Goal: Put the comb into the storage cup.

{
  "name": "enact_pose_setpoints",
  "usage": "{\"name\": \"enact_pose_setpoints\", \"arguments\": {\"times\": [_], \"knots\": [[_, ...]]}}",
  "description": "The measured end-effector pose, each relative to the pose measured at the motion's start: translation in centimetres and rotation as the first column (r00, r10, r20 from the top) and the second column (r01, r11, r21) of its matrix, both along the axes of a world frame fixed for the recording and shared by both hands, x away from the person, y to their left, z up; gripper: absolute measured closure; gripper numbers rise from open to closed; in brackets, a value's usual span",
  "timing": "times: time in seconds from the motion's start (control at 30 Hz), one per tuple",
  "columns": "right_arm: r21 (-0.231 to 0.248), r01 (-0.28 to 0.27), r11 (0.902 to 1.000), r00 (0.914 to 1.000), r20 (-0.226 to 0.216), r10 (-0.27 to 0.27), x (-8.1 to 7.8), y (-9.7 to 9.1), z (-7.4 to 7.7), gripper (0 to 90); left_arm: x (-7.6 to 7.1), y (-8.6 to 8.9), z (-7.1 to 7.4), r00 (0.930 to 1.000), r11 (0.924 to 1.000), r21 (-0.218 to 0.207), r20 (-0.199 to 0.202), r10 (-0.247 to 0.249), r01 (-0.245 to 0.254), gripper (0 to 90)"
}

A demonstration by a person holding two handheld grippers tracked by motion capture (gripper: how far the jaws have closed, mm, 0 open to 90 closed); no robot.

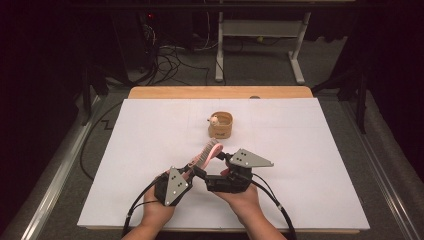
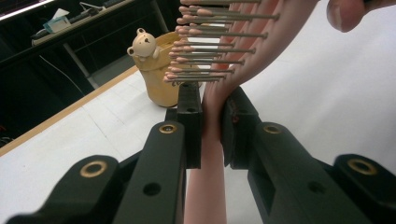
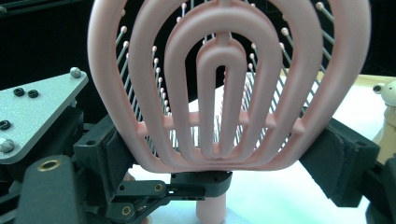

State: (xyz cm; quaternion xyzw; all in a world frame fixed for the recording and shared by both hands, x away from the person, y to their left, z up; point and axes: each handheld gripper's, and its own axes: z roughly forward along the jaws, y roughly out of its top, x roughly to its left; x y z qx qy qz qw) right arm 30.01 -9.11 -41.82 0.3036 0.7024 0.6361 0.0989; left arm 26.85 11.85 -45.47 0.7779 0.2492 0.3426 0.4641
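Observation:
A pink hairbrush is held above the white table, between both grippers. My left gripper is shut on its handle, with the pin bristles rising just past the jaws. My right gripper reaches in from the right, and its two pads press on the outer edges of the ribbed brush head. Under the head, the left gripper's grey plate shows at the left of the right gripper view. A tan cup with a small bear figure stands beyond the brush, apart from it.
White paper covers the wooden table. The bear cup sits mid-table toward the far edge. Beyond the table are a desk frame and floor cables. A fingertip shows near the brush head.

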Motion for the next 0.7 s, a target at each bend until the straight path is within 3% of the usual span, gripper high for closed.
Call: {"name": "enact_pose_setpoints", "arguments": {"times": [0.7], "knots": [[-0.029, 0.001, 0.9996, 1.0, -0.002, -0.001, -0.08, -0.14, 0.26, 19.7, -0.03, 0.0, 0.04, 0.9999, 0.9999, -0.001, -0.008, -0.011, 0.011, 79.8]]}}
